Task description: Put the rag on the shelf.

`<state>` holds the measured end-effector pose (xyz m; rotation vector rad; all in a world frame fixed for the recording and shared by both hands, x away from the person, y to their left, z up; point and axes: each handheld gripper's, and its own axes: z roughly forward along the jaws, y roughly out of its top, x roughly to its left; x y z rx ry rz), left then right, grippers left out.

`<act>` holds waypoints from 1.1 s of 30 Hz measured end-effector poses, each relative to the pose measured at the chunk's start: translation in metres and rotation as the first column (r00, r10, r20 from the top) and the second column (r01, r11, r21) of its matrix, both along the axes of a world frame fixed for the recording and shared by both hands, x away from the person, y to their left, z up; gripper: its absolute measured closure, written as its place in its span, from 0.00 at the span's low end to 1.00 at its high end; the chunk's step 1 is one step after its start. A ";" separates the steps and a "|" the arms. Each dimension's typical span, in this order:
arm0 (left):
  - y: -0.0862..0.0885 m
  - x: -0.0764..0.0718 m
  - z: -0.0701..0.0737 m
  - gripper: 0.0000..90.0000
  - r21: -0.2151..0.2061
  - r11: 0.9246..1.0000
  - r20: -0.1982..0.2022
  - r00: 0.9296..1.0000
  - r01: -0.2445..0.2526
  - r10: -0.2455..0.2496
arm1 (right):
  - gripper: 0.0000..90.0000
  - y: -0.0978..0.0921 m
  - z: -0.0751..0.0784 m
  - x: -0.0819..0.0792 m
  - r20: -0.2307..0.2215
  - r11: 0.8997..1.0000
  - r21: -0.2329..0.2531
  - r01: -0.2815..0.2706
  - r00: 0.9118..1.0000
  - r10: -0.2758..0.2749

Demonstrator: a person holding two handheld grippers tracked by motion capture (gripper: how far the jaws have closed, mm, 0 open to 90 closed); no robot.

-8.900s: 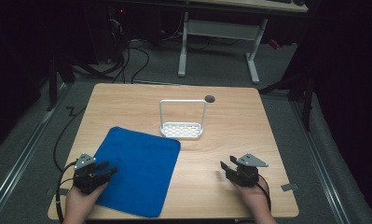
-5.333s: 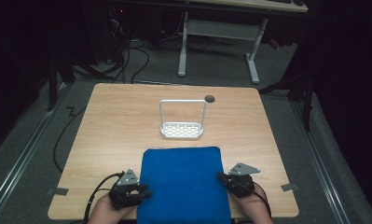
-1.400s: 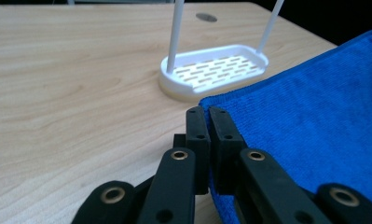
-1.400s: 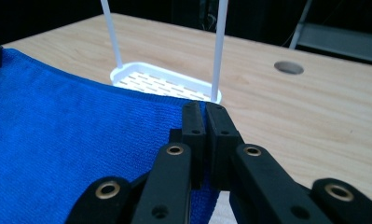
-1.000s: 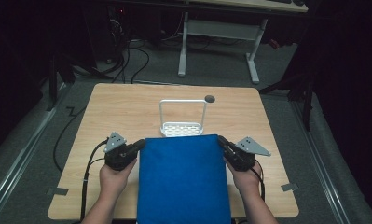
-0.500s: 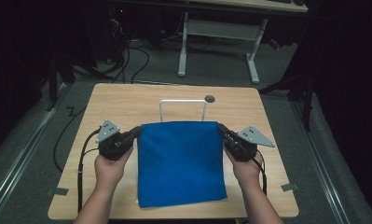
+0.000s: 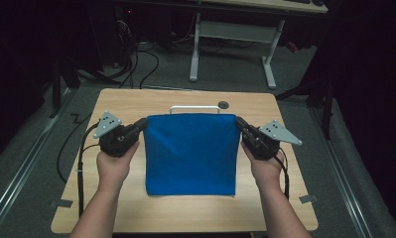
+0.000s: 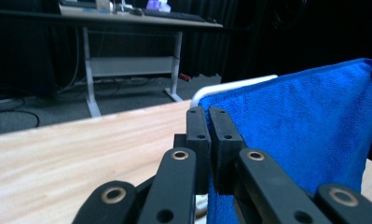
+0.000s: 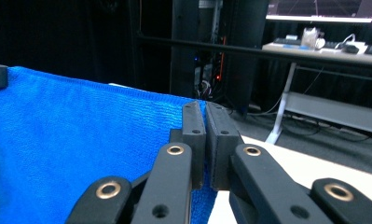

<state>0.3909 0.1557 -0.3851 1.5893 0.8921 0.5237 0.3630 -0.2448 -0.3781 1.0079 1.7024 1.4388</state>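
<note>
Both claws hold a blue cloth (image 7: pixel 190 153) up off the desk (image 7: pixel 136 203), stretched flat between them like a curtain. In the high view the left claw (image 7: pixel 142 125) pinches the cloth's top corner at nine o'clock of the sheet and the right claw (image 7: pixel 239 124) pinches the opposite top corner at three o'clock. In each gripper view the black jaws stand pressed together on the blue fabric, so each claw is clamped on its own corner: the left claw (image 8: pixel 210 140) with the cloth running away to its right, the right claw (image 9: pixel 201 140) with the cloth running away to its left.

The cloth's taut top edge runs from nine to three o'clock across the desk, level between the two hands, and the sheet hangs from it toward six o'clock; whether its lower hem touches the wood cannot be told. Just behind that top edge, at twelve o'clock, the white bar of a small rack (image 7: pixel 194 108) peeks over the fabric. This is the relation the coming move seems to turn on: the bar lies parallel to the held edge and just beyond it, about midway between the claws, so neither hand is nearer. If the cloth is meant to be draped over the bar, both hands would likely need to carry the edge onward toward twelve o'clock together, keeping it level.
</note>
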 end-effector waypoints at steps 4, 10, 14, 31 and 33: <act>0.002 0.005 0.013 0.98 -0.008 1.000 0.029 1.000 0.001 -0.001 | 0.98 0.001 0.010 0.003 0.016 1.000 -0.001 -0.002 1.000 0.002; 0.005 0.014 0.030 0.98 -0.025 1.000 0.048 0.999 0.005 -0.004 | 0.98 0.001 0.026 0.010 0.028 1.000 0.011 -0.005 1.000 0.005; 0.006 0.020 0.042 0.98 -0.009 1.000 0.065 0.998 -0.004 0.005 | 0.98 0.002 0.038 0.016 0.049 1.000 0.009 0.004 0.999 -0.004; -0.007 0.082 0.061 0.98 0.065 0.996 0.093 0.994 -0.063 0.057 | 0.98 -0.001 0.066 0.063 0.063 0.999 0.029 0.029 0.998 -0.031; -0.009 0.092 0.062 0.98 0.065 0.996 0.087 0.994 -0.069 0.063 | 0.98 -0.002 0.066 0.075 0.053 0.999 0.025 0.035 0.998 -0.037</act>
